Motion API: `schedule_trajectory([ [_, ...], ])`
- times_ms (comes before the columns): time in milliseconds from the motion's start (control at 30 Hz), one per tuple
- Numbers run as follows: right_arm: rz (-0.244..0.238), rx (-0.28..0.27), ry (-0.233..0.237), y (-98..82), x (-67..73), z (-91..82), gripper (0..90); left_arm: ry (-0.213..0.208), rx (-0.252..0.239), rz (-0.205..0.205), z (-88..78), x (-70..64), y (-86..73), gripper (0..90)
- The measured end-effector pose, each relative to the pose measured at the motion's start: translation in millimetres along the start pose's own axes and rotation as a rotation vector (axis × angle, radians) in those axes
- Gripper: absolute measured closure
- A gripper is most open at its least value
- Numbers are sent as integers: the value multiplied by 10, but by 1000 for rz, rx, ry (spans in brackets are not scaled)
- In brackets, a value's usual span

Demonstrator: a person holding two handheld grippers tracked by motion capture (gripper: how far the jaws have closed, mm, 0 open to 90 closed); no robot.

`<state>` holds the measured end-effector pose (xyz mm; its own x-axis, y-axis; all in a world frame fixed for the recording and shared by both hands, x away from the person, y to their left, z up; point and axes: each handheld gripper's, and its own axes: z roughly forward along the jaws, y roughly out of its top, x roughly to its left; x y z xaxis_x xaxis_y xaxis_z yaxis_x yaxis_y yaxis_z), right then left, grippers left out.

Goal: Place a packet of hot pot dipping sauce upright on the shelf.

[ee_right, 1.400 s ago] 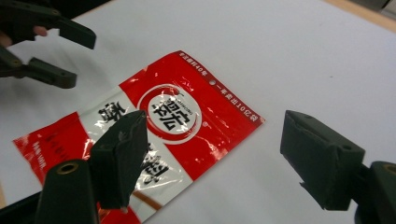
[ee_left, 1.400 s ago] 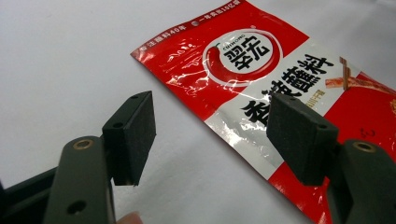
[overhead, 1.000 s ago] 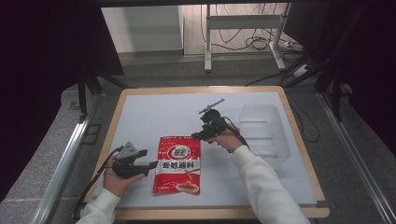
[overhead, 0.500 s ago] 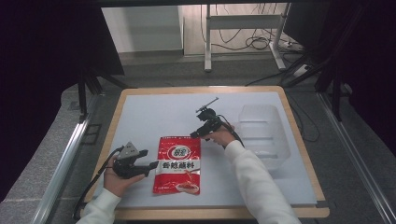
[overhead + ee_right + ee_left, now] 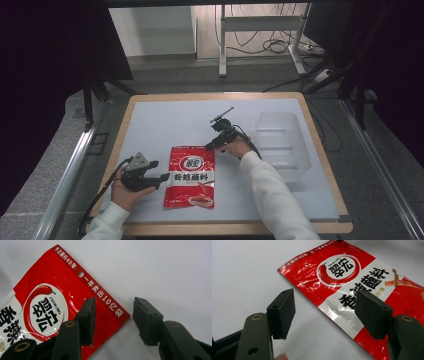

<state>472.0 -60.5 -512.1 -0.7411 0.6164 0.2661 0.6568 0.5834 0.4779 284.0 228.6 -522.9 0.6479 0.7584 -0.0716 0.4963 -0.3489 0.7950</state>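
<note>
One glossy red flat foil sachet (image 5: pixel 190 176) lies on the white bench (image 5: pixel 165 125); left tongs (image 5: pixel 324 312) and right tongs (image 5: pixel 113 321) gape wide at its edges.

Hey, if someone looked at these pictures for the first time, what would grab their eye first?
Probably the bright red sauce packet, lying flat on the pale table near its front edge. Next, the two black grippers flanking it: the left gripper open at its left edge, and the right gripper open over its top right corner. A clear plastic tub sits further right.
</note>
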Motion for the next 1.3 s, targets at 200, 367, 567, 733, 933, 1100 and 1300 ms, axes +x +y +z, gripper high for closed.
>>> schedule_trajectory([
  [200, 7, 3, 30, -23, -23, -8, 617, -1, 2, 1, 3, 1, -1, 327],
  [367, -8, -8, 43, -40, -49, -44, 744, -2, 4, 2, 4, 4, 0, 326],
  [567, -38, -2, 75, -49, -16, -47, 806, 2, 3, -2, 1, 14, 2, 326],
  [733, -48, -12, 62, -54, -2, -30, 886, 0, 6, 0, 5, 12, 0, 327],
  [933, -71, -40, 65, -62, 41, -99, 890, 1, 9, -1, 15, 16, -3, 327],
  [1100, -99, -83, 84, -75, 113, -232, 891, 2, 9, -3, 19, 21, -1, 327],
  [1300, -144, -116, 96, -99, 230, -392, 892, 4, 13, -13, 63, 39, 7, 328],
])
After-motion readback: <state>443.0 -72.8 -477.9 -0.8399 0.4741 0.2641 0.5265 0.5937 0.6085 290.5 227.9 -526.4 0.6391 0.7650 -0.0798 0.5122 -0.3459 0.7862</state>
